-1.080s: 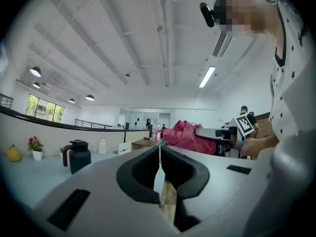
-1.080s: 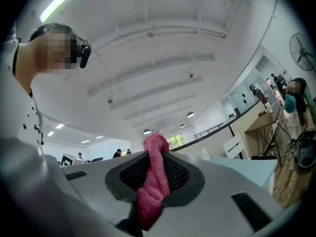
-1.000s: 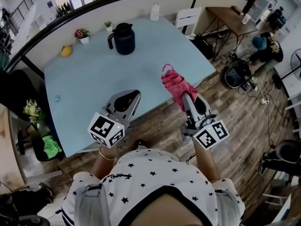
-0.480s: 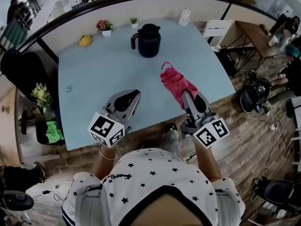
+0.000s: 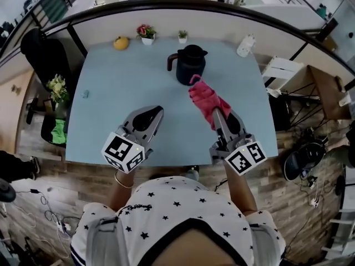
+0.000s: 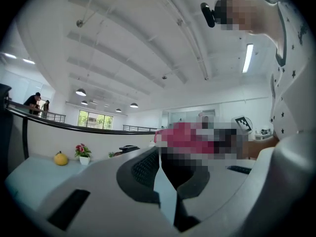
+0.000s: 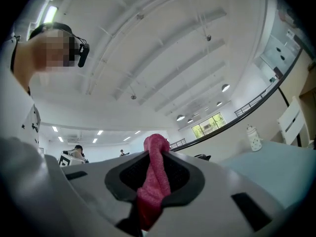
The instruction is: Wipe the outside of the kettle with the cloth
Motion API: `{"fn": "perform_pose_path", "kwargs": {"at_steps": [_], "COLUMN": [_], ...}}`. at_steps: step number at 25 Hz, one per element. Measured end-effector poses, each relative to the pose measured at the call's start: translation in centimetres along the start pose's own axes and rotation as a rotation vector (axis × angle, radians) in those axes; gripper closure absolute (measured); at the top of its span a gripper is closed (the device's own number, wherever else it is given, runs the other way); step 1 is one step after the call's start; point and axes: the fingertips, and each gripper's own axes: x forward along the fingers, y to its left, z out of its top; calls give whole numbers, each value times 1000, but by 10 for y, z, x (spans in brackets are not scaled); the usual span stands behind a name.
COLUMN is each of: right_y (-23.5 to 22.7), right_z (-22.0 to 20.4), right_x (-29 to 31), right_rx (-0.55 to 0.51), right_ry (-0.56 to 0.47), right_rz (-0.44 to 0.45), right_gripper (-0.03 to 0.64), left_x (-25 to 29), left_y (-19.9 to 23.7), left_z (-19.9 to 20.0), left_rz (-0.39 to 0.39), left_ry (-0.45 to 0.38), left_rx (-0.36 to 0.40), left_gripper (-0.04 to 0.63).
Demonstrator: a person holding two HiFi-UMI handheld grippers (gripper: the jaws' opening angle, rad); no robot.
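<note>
1. Head view: the dark kettle (image 5: 190, 64) stands upright at the far middle of the pale blue table (image 5: 105, 110), with its handle to the left. The pink cloth (image 5: 206, 100) sticks out forward from the right gripper (image 5: 218, 115). The cloth's far end overlaps the kettle's lower right side here, and I cannot tell whether they touch. The left gripper (image 5: 155, 113) hangs over the near part of the table, well apart from the kettle. A yellow fruit (image 5: 121, 42), a flower pot (image 5: 146, 33) and a white bottle (image 5: 244, 45) stand along the far edge.
2. Left gripper view: the jaws stand a little apart, with a narrow strip of table showing between them, and they hold nothing. Beyond them the kettle's lid just shows, with the cloth to its right.
3. Right gripper view: the jaws are closed on the cloth. It is bunched between the pads and rises past the tips in a rolled fold. The white bottle stands on the table at the right.
</note>
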Motion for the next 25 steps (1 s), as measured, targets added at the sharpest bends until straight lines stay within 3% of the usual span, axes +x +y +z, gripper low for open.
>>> {"fn": "perform_pose_path", "kwargs": {"at_steps": [11,19,25], "right_y": [-75,-100,-102], "right_z": [14,5,-16], "right_x": [16,24,51], "right_rx": [43,58,50], "right_ry": [78,118,164], "right_rz": [105,147,155], "right_gripper": [557,557,557], "left_x": [58,70,55], "left_y": [-16,-23,-4], "left_z": [6,8,4], "left_rz": [134,206,259], "left_ry": [-5,-15,-6], "left_rx": [-21,-7,-20], "left_gripper": [558,558,558]}}
